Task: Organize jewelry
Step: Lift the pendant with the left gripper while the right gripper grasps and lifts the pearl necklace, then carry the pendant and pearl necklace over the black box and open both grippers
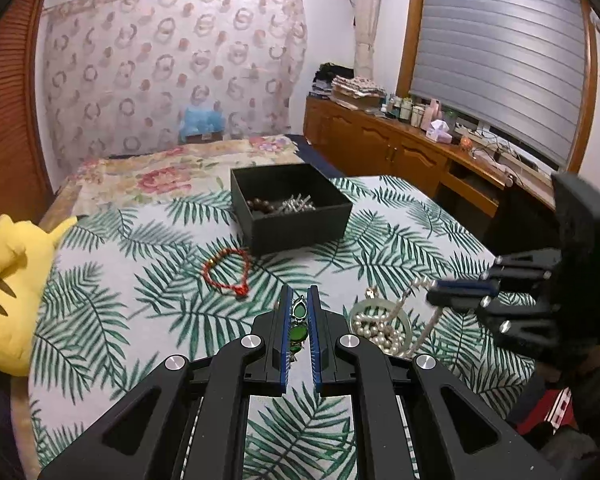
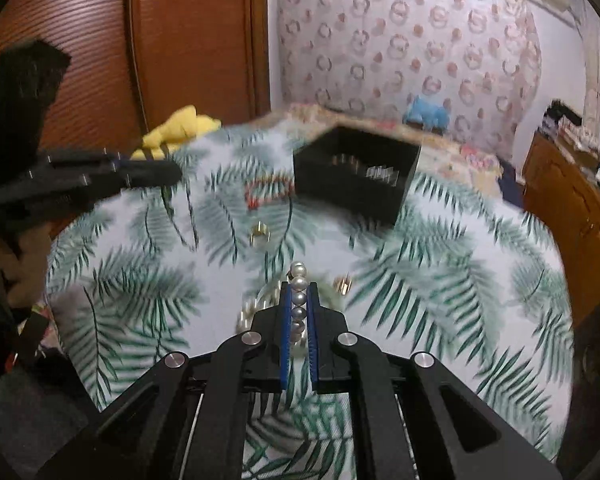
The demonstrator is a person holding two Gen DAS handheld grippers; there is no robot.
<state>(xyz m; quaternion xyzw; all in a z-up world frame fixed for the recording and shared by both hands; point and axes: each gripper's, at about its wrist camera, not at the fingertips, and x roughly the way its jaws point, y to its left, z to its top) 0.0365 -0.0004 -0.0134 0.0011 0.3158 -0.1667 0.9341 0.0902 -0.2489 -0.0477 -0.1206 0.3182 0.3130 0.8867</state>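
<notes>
My left gripper (image 1: 300, 294) is shut on a green-stone piece of jewelry (image 1: 299, 322) that hangs between its blue pads above the leaf-print cloth. Seen from the side, my right gripper (image 1: 434, 290) is shut on a pearl necklace (image 1: 380, 330); the strand rises from a heap that lies with a pale jade bangle (image 1: 407, 322). In the right wrist view the right gripper (image 2: 299, 288) pinches a row of pearls (image 2: 299, 300). A red bead bracelet (image 1: 226, 272) lies before the black box (image 1: 290, 210), which holds dark beads and silver pieces. The box (image 2: 352, 176) appears blurred ahead.
A yellow plush toy (image 1: 8, 288) sits at the table's left edge. Small gold pieces (image 2: 260, 232) lie on the cloth. A bed with a floral cover (image 1: 160, 168) stands behind the table and a wooden cabinet (image 1: 400, 148) with bottles runs along the right wall.
</notes>
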